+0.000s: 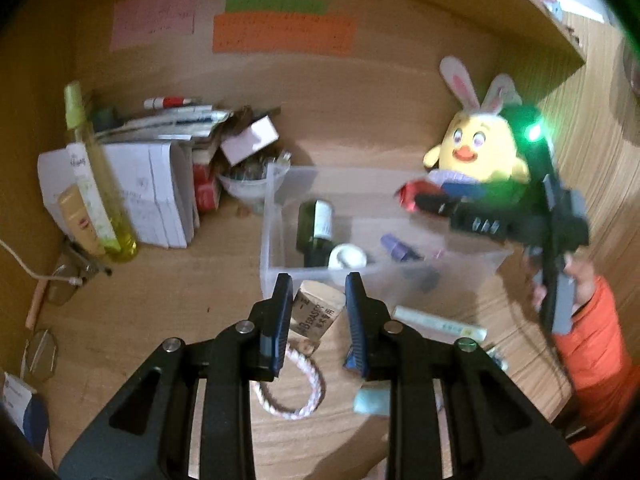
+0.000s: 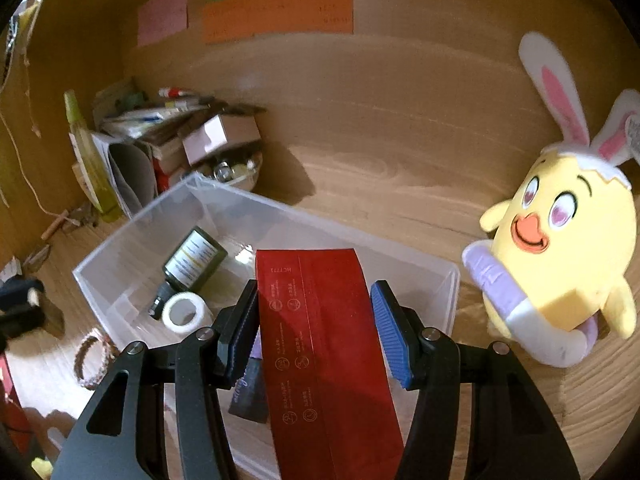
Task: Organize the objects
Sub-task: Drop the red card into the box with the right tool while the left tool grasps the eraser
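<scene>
Yellow plush chick [image 2: 560, 256] right of clear bin [image 2: 132, 248], paper stack [image 1: 152, 192] left.

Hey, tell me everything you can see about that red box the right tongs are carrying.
The red box is a long, flat carton, apparently glossy card, with small pale print, round icons and a lengthwise seam. It is clamped across its width in the right tongs, one end sticking out forward and tilted slightly. It hangs above the clear plastic bin, touching nothing else visible. The left wrist view shows only its red end, blurred.
</scene>
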The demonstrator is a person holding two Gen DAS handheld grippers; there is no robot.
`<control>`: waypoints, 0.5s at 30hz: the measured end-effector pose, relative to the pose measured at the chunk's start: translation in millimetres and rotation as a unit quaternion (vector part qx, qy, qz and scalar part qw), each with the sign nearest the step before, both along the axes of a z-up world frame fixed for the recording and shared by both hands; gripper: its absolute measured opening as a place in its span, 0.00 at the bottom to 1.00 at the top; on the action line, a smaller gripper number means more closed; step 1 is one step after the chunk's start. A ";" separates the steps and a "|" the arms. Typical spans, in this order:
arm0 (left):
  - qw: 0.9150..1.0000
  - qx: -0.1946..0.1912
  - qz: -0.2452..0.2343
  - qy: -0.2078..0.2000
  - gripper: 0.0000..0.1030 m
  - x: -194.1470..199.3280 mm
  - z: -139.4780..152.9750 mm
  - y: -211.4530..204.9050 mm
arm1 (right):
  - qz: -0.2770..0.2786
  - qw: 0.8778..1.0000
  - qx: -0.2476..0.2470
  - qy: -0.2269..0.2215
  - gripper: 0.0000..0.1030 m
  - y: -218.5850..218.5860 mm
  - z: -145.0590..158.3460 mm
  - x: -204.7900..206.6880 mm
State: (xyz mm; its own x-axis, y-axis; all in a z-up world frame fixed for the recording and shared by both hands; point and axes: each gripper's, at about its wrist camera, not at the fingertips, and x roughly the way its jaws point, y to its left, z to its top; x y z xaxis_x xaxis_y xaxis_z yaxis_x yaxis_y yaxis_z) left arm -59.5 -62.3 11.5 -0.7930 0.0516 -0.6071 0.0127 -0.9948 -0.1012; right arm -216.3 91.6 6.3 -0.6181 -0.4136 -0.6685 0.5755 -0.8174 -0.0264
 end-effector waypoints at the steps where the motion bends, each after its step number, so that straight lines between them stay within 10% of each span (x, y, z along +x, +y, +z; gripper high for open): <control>1: 1.000 0.001 -0.001 0.005 0.26 -2.8 3.1 0.3 | -0.001 1.000 0.003 -0.002 0.50 -0.8 -2.4 -0.9; 15: 1.000 -0.010 0.001 0.019 0.26 -42.3 15.7 5.1 | 0.010 0.999 0.032 -0.007 0.50 -11.8 -17.0 0.4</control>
